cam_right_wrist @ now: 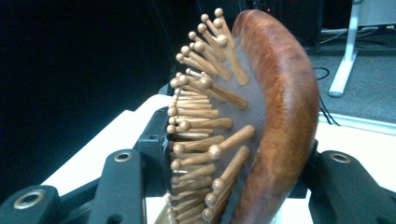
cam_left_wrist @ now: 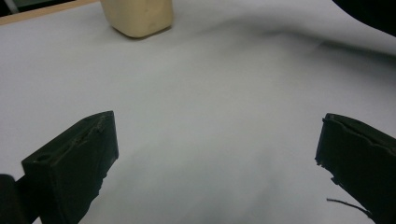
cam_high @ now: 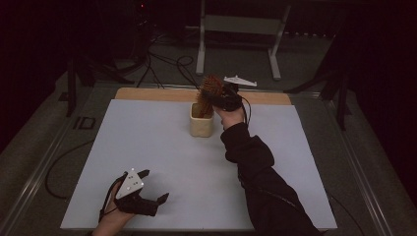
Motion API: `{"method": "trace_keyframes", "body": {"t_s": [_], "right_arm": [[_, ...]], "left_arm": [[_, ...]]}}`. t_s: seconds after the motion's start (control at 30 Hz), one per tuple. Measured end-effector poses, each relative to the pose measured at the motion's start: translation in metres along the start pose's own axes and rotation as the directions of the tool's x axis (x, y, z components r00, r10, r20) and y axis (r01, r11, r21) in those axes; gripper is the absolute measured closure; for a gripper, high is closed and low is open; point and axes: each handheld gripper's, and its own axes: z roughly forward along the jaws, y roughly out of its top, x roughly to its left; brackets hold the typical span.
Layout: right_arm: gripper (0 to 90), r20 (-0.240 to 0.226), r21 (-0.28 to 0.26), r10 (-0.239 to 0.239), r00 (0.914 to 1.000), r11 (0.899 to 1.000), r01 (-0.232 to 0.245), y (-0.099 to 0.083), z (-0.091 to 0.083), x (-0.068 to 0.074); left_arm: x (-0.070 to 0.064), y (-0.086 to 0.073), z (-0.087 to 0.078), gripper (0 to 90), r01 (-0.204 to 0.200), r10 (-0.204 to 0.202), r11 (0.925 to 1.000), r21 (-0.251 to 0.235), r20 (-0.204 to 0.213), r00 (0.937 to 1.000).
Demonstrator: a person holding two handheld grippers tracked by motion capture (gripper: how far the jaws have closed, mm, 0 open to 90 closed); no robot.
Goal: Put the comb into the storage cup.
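Wooden-pinned hairbrush (cam_high: 210, 89) upright, handle down in cream cup (cam_high: 201, 125) at table's far middle.

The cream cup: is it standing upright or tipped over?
Upright. The cream cup stands on its base, mouth up, with the hairbrush at its mouth.

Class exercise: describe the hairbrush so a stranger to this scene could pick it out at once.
Start at the white table top and find the cream cup near its far edge. Just above it, the right gripper clamps the hairbrush: reddish-brown wood, ball-tipped wooden pins, unlike anything else there.
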Motion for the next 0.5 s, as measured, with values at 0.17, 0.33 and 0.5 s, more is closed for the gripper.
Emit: {"method": "trace_keyframes", "body": {"t_s": [0.17,0.33,0.5], "right_arm": [[46.2,-0.002,0.012,0.013,0.9999,1.0,-0.013,0.0,-0.001,-0.007],[43.6,0.013,0.023,0.027,0.9996,0.999,-0.027,-0.001,-0.002,-0.014],[41.6,0.01,0.031,0.003,0.9999,1.0,-0.003,-0.001,-0.002,-0.013]], "left_arm": [[0.0,0.0,0.0,0.0,0.001,-0.001,1.0,-0.001,0.001,1.0],[0.0,0.0,0.0,0.0,0.001,-0.001,1.0,-0.002,0.001,1.0],[0.001,0.0,0.0,0.0,0.003,-0.003,1.0,-0.002,0.001,1.0]]}}
